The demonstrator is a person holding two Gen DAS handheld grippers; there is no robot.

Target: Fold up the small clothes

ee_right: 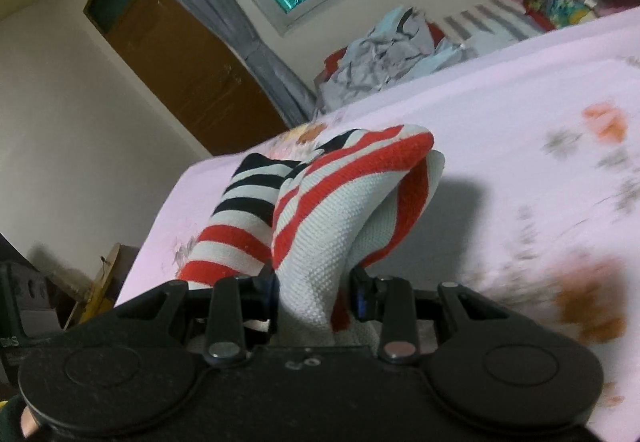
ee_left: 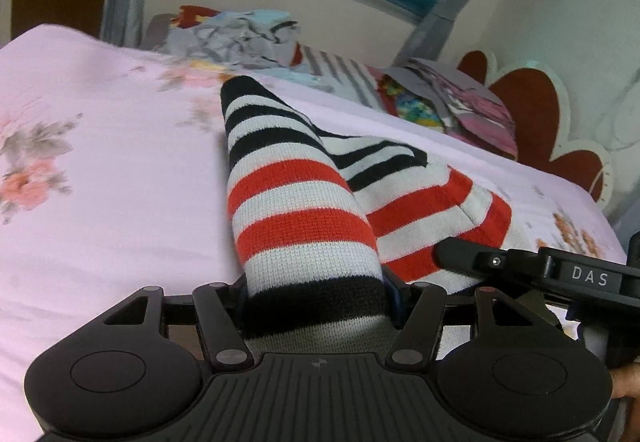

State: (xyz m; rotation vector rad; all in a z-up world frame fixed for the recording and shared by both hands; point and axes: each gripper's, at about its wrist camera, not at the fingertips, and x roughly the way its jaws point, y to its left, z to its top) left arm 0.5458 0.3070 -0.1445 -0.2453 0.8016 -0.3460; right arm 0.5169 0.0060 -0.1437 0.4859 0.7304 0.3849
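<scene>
Holding the striped knit garment [ee_left: 304, 202] up off the pink floral bed [ee_left: 100, 162], mid-frame in both views. Left gripper [ee_left: 316, 302] jaws pinch its black-and-white hem, right gripper [ee_right: 314, 294] jaws pinch a white-and-red fold. Messy clothes pile [ee_left: 240, 34] sits upper middle by the window.

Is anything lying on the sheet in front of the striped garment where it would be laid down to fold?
Nothing visible. The striped garment is already clamped in both tools, left and right, and the pink sheet ahead of it looks bare. The clothes pile sits well back at the far edge.
</scene>
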